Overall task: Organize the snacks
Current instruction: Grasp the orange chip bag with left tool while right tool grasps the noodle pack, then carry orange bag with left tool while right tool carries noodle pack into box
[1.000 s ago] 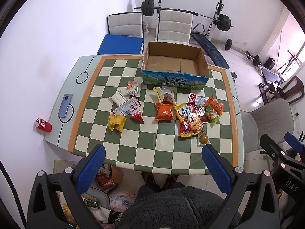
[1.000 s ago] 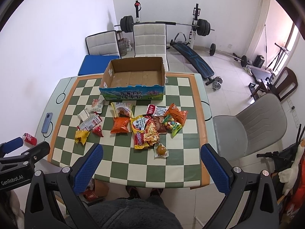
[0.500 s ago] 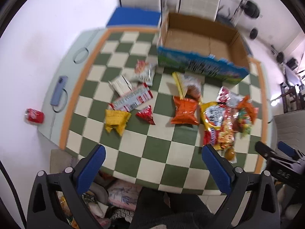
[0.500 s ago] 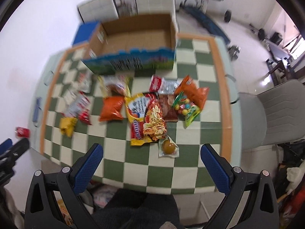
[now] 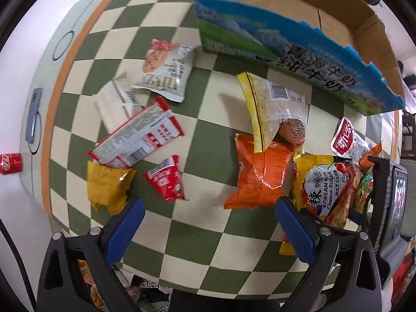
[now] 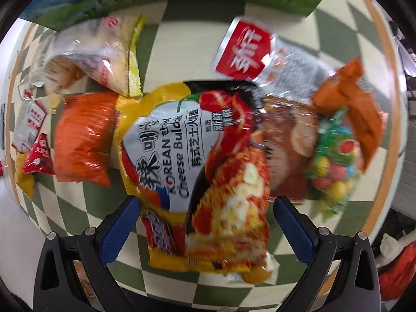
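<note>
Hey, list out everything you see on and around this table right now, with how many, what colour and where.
cardboard box: one, brown inside with blue-green print, far side of table, looks empty
noodle packet: one, yellow and red, between the right claw's fingers
orange bag: one, table centre, left of the noodle packet
clear yellow-edged bag: one, in front of the box
candy bag: one, green with coloured balls, right side
small red packet: one, left of centre
yellow bag: one, near left edge
white packet with red print: one, left of the box
phone: one, grey-blue, table's left rim
red can: one, on the floor at left
table: one, green and cream checks
left claw: open, above the table
right claw: open, over the noodle packet
</note>
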Available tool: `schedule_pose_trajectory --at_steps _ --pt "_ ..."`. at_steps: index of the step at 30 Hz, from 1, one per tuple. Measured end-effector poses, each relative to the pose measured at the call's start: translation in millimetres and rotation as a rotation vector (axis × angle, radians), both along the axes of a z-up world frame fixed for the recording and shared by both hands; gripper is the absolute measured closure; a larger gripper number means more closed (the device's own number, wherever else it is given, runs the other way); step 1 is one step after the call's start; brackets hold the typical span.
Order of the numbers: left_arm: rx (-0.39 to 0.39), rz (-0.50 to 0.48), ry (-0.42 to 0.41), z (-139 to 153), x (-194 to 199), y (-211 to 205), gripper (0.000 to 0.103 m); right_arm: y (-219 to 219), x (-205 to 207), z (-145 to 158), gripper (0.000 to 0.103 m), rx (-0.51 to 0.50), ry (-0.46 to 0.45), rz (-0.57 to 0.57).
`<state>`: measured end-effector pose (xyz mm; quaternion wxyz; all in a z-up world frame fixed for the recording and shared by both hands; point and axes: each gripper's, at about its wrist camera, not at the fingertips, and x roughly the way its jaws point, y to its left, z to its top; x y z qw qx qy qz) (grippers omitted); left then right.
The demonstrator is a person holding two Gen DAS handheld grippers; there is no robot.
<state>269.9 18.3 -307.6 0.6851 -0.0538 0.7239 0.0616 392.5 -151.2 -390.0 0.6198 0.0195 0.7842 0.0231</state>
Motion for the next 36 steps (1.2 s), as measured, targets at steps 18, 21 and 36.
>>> schedule_pose_trajectory --at_steps 18,21,36 --pt "-0.015 -0.143 0.076 -76.6 29.4 -55.1 0.052 -6.6 -26.2 -8.9 0.000 0.066 0.025 0.009" --pt "0.052 -0.154 0.064 -70.8 19.5 -53.4 0.058 20.1 -28.2 -26.4 0.000 0.021 0.035 0.074" --pt "0.062 -0.066 0.021 -70.4 -34.2 -27.5 0.062 81.3 -40.9 -86.8 0.012 -0.034 0.003 -0.063"
